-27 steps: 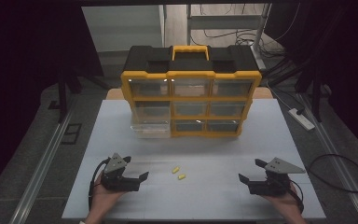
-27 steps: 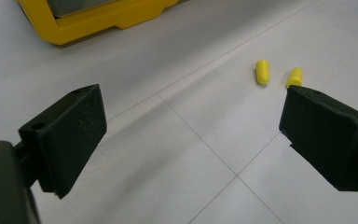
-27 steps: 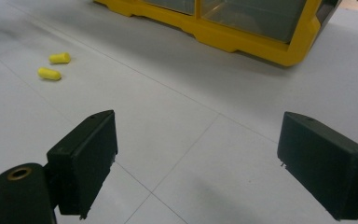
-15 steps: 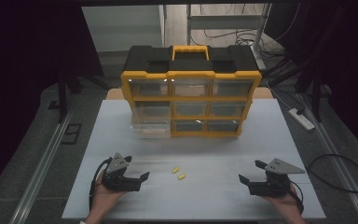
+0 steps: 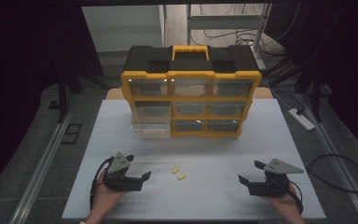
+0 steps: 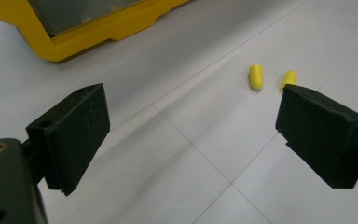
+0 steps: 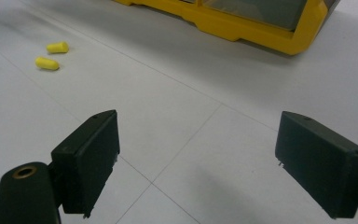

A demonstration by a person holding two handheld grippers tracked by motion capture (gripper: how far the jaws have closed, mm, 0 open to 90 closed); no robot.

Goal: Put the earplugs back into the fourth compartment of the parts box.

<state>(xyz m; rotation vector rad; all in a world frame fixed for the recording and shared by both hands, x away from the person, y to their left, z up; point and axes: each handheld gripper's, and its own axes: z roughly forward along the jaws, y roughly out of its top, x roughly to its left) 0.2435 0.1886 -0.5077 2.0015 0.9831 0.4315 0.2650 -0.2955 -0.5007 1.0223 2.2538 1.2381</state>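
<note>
On the white table (image 5: 214, 196), taking the yellow-and-black drawer organizer (image 5: 191, 93) at the far middle as the landmark, the left gripper (image 5: 137, 179) sits well in front of the organizer's left end, held in the person's left hand (image 5: 105, 196); its jaws stand wide apart with nothing between them, as the left gripper view confirms. One clear drawer (image 5: 150, 130) at the organizer's lower left sticks out toward the person. Directly in front of the organizer's middle, well apart from it, two small yellow earplugs (image 5: 179, 173) lie near each other on the bare tabletop. In front of the organizer's right end, the right gripper (image 5: 251, 179) rests in the right hand (image 5: 284, 200), jaws likewise spread wide and empty.
</note>
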